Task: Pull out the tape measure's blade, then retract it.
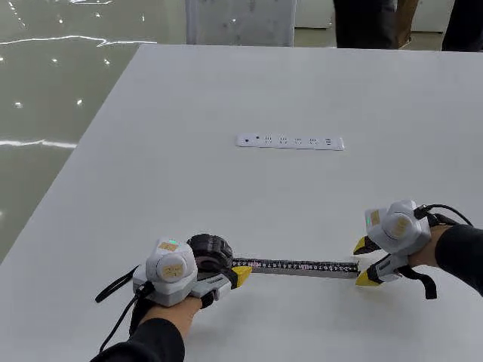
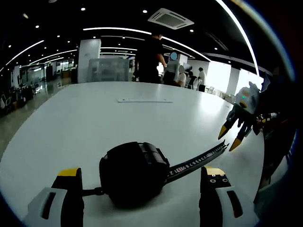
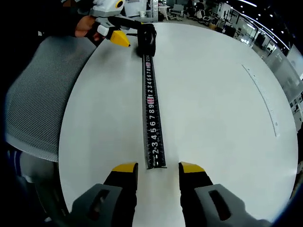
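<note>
Black and rounded, the tape measure's case (image 1: pixel 210 251) sits on the white table (image 1: pixel 264 98) in the head view, between the spread jaws of the left claw (image 1: pixel 220 262). Its blade (image 1: pixel 298 265) lies flat, drawn out toward the right claw (image 1: pixel 364 262). In the left gripper view both jaws stand clear of the case, so it is not gripped, and a spring pull could drag it sideways. In the right gripper view that claw is released too. The blade's end hook (image 3: pixel 156 164) lies free just ahead of the gap, and if the lock is off the blade may whip back.
</note>
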Available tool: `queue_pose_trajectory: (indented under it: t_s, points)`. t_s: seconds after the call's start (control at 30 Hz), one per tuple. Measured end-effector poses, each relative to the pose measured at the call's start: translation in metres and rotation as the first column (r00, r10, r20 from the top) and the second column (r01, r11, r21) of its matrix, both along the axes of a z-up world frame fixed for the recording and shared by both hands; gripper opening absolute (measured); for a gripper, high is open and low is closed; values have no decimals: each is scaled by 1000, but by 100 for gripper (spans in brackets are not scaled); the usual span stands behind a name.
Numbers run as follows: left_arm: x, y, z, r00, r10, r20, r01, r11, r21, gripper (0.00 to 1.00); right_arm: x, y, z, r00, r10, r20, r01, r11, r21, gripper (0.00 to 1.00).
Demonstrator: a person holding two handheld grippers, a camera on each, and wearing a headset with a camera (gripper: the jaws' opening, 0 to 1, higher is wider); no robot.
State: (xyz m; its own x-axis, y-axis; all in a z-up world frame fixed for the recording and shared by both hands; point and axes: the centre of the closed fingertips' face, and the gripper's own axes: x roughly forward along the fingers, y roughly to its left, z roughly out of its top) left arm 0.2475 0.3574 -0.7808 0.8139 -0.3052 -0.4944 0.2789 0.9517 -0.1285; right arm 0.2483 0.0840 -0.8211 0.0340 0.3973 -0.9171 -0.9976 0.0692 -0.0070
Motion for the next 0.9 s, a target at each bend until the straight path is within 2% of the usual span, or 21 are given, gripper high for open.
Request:
queue_pose_trajectory:
  t_s: [0.17,0.27,0.43,0.6,0.73,0.8,0.9]
  points:
    - [-2,10,-1,1000,14,2,-14,1000,7,98,-2,3,-3,1000,26,-6,-26,1000,-4,20]
    - [-2,13,-3,1000,22,-6,-22,1000,1,96,-5,2,-7,999,48,-2,-48,998,-28,14]
    - [0,11,-1,1000,23,1,-23,1000,1,94,-4,2,-5,999,45,-2,-45,999,-24,13]
    - [6,6,1,999,34,-6,-34,999,-16,87,-4,3,-6,999,30,-12,-31,999,-43,12]
    - [14,5,4,997,70,-22,-71,997,-40,84,-4,3,-6,1000,25,-14,-26,995,-99,12]
    - [16,6,4,996,86,-35,-87,995,-47,80,-4,3,-7,1000,18,-14,-20,994,-107,12]
    - [18,6,3,990,120,-69,-125,990,-70,74,-4,3,-7,1000,3,-5,-3,990,-139,12]
